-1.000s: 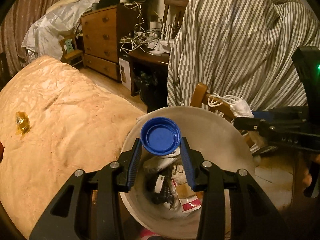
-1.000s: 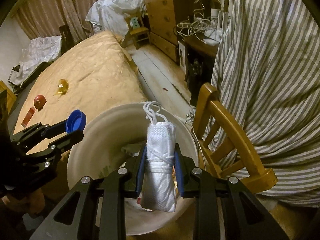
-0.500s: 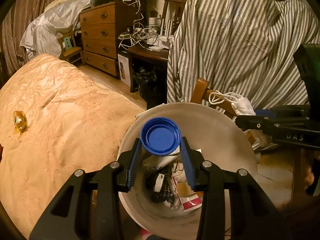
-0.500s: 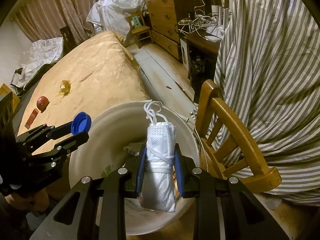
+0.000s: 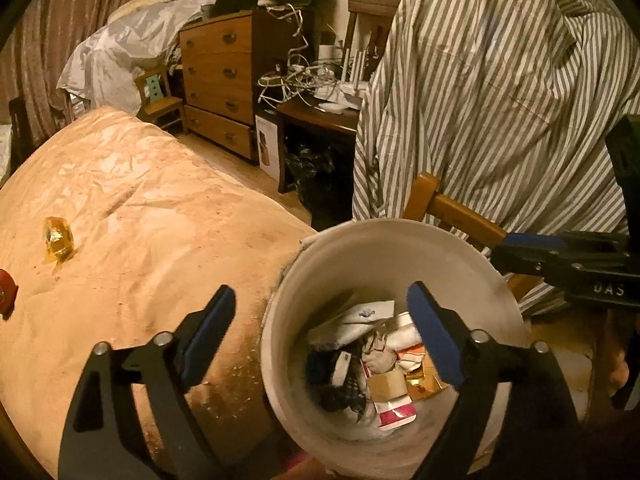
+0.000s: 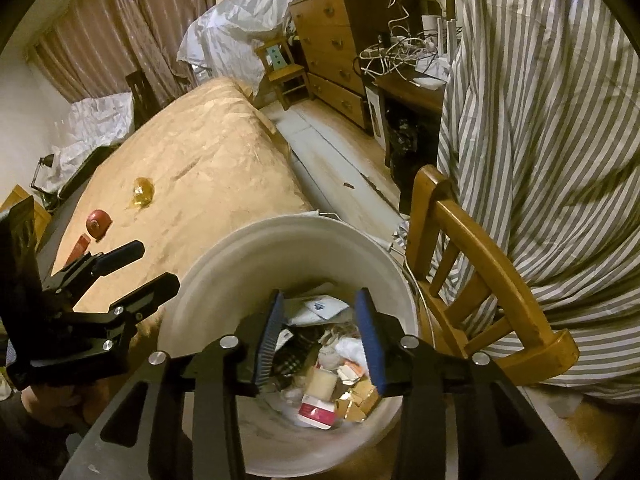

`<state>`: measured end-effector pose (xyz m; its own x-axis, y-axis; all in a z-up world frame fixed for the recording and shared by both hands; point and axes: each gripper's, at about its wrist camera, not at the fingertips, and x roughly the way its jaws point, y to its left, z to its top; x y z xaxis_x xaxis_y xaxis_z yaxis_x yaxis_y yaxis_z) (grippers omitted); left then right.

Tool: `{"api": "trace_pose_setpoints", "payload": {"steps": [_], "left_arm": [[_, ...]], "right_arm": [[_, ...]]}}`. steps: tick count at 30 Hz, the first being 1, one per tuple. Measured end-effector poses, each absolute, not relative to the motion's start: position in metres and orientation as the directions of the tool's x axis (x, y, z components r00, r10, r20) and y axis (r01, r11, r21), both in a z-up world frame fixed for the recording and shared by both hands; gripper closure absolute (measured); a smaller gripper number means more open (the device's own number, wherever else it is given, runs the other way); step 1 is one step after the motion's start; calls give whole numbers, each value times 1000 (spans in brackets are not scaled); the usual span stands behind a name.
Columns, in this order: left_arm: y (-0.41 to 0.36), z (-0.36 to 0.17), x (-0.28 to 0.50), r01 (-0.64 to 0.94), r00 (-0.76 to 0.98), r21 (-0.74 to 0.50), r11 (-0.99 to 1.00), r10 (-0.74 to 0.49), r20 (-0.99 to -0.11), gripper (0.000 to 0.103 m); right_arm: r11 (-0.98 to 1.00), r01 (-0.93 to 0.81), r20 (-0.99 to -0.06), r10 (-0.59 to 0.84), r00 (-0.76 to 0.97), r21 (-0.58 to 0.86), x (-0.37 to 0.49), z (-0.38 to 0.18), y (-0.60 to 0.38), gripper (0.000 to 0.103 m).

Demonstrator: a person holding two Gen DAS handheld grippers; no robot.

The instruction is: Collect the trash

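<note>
A white bucket [image 5: 400, 240] [image 6: 280, 240] holds mixed trash: wrappers, paper, a red-and-white packet [image 5: 394, 412]. My left gripper [image 5: 324, 328] is open and empty over the bucket's left rim; it also shows in the right wrist view [image 6: 148, 268]. My right gripper [image 6: 320, 336] is open and empty above the bucket's trash; its arm shows in the left wrist view [image 5: 560, 256]. On the tan bed cover [image 5: 120, 220] lie a yellow wrapper [image 5: 58, 240] [image 6: 143, 192], a red round object [image 6: 98, 222] and a red strip [image 6: 78, 248].
A wooden chair [image 6: 480, 264] stands right of the bucket, draped with a striped cloth [image 5: 500, 100]. A wooden dresser [image 5: 218, 80] and a cable-covered desk [image 5: 320, 108] stand behind. Floor strip [image 6: 332, 176] runs between bed and desk.
Both grippers have opened. The blue cap has left my left gripper and the white folded bag has left my right gripper; both are out of the jaws now.
</note>
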<state>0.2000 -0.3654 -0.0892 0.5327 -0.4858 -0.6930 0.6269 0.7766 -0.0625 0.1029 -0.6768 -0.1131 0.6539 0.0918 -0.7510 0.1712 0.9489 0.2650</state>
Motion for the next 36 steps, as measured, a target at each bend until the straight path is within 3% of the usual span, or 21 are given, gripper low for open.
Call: {"api": "trace_pose_setpoints", "payload": {"steps": [4, 6, 9, 12, 17, 28, 36], "left_arm": [[-349, -74, 192, 631, 555, -63, 773, -506, -660, 6], [-335, -64, 185, 628, 575, -60, 776, -515, -636, 6], [-305, -49, 164, 617, 627, -56, 785, -534, -567, 6], [-283, -41, 140, 609, 657, -52, 792, -540, -526, 6], [-255, -30, 97, 615, 678, -44, 788, -556, -481, 6], [-239, -32, 46, 656, 648, -36, 754, -587, -486, 5], [-236, -28, 39, 673, 633, -52, 738, -611, -475, 6]], "right_arm": [[952, 164, -693, 66, 718, 260, 78, -93, -663, 37], [959, 163, -655, 30, 755, 232, 59, -81, -652, 32], [969, 176, -557, -52, 829, 172, 14, -60, -627, 13], [975, 198, -470, -128, 873, 103, -32, -50, -598, 6], [975, 204, -408, -152, 900, 88, -84, -47, -569, 5], [970, 223, -429, -162, 889, 96, -161, -46, -552, 5], [976, 198, -415, -143, 898, 93, -161, -32, -548, 5]]}}
